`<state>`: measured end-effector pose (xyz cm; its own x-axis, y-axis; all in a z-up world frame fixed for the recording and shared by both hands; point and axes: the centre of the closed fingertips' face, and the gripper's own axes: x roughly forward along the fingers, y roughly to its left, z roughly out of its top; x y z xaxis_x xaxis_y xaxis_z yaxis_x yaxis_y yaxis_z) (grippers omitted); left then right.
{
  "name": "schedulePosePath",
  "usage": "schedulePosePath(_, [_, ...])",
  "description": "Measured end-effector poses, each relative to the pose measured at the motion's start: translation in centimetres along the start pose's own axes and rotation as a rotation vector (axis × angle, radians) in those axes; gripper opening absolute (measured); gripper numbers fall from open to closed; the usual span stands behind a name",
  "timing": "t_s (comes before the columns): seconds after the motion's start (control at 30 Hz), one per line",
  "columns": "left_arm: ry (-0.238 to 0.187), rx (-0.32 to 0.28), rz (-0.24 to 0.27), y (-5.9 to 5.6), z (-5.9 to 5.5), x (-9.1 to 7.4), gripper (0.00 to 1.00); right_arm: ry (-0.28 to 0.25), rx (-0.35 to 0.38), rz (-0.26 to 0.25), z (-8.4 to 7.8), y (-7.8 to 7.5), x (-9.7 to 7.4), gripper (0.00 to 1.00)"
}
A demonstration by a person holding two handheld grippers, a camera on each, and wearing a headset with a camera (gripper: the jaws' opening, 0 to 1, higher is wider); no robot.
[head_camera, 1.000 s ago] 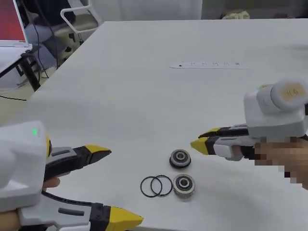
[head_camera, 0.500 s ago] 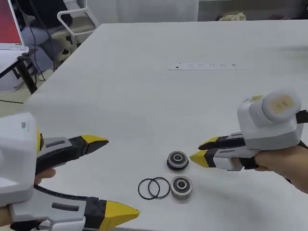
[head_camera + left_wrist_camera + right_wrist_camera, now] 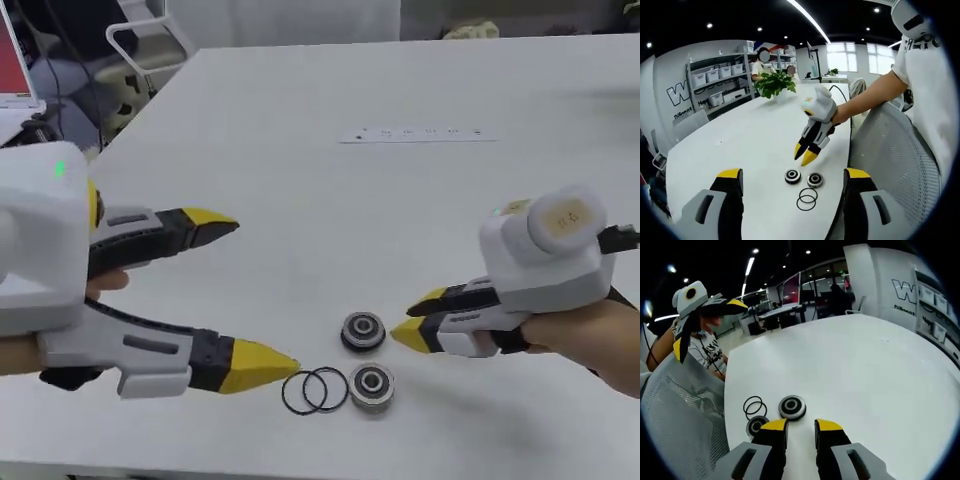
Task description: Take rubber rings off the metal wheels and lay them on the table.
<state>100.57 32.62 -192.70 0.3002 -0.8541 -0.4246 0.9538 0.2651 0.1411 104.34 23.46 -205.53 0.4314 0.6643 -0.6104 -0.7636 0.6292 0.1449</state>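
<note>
1. The left gripper [image 3: 265, 295], white-bodied with black jaws and yellow tips, is released: its jaws stand wide apart with nothing between them. It hovers over the near edge of the bench, its lower tip just beside the rings.
2. The right gripper [image 3: 410, 318], of the same build, is held in a person's hand [image 3: 590, 335]. Its jaws are parted by only a narrow gap and grasp nothing. The tips point at the farther wheel, close to it but apart.
3. Two small round metal wheels with dark bearing centres lie flat near the bench's near edge, just beside each other. The farther wheel [image 3: 362, 331] has a darker rim. The nearer wheel [image 3: 372, 383] has a paler grey one.
4. Two thin black rubber rings [image 3: 318, 389] lie flat on the bench, overlapping each other, off the wheels. They lie right against the nearer wheel, on the left gripper's side; whether they touch it cannot be told.
5. The white bench [image 3: 300, 150] carries a flat pale strip [image 3: 418, 134] with small marks, well apart from the wheels, towards the far edge.
6. In the left gripper view a grey mesh chair back [image 3: 890, 150] stands at the bench's near edge, and a green leafy plant [image 3: 772, 82] stands at its far end.
</note>
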Motion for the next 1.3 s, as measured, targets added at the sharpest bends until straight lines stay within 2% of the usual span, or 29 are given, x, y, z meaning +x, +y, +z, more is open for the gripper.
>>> schedulePosePath(0.07, [-0.007, 0.025, -0.024, -0.1, 0.6, 0.6, 0.8, 0.004, -0.001, 0.004, -0.1, 0.1, 0.1, 0.19])
schedulePosePath(0.2, [0.005, 0.075, -0.052, 0.2, 1.3, 2.0, 0.78, 0.013, -0.007, 0.012, -0.3, 0.3, 0.3, 0.19])
schedulePosePath(0.43, [-0.011, 0.107, -0.096, 1.1, 2.6, 4.7, 0.75, 0.025, -0.016, 0.018, -0.7, 0.4, 0.4, 0.18])
schedulePosePath(0.6, [-0.039, 0.117, -0.082, 2.2, 2.9, 6.7, 0.73, 0.02, -0.008, 0.017, -0.7, 0.4, 0.3, 0.18])
schedulePosePath(0.7, [-0.049, 0.105, -0.079, 2.6, 2.5, 7.9, 0.71, 0.021, -0.006, 0.016, -0.7, 0.4, 0.3, 0.18])
schedulePosePath(0.77, [-0.054, 0.103, -0.051, 3.1, 2.3, 8.6, 0.72, 0.022, -0.004, 0.015, -0.7, 0.3, 0.3, 0.18])
schedulePosePath(0.83, [-0.077, 0.089, -0.037, 3.3, 2.1, 9.1, 0.71, 0.021, -0.001, 0.014, -0.8, 0.3, 0.3, 0.18])
schedulePosePath(0.9, [-0.08, 0.075, -0.031, 3.3, 1.5, 9.5, 0.69, 0.02, 0.001, 0.013, -0.7, 0.2, 0.3, 0.18])
schedulePosePath(1.0, [-0.036, 0.079, -0.022, 3.2, -0.8, 10.2, 0.65, 0.017, 0.004, 0.012, -0.7, 0.1, 0.3, 0.18])
schedulePosePath(1.1, [-0.02, 0.012, -0.034, 2.8, -2.4, 10.5, 0.6, 0.015, 0.009, 0.012, -0.7, 0.1, 0.3, 0.18])
schedulePosePath(1.2, [-0.002, -0.01, -0.036, 2.6, -3.6, 10.9, 0.55, 0.017, 0.01, 0.012, -0.7, 0.1, 0.4, 0.18])
schedulePosePath(1.23, [0.02, -0.007, -0.043, 2.4, -4.2, 11.0, 0.53, 0.018, 0.011, 0.013, -0.7, 0.2, 0.4, 0.18])
schedulePosePath(1.3, [0.03, -0.015, -0.065, 1.9, -4.9, 11.4, 0.51, 0.021, 0.01, 0.015, -0.8, 0.2, 0.4, 0.18])
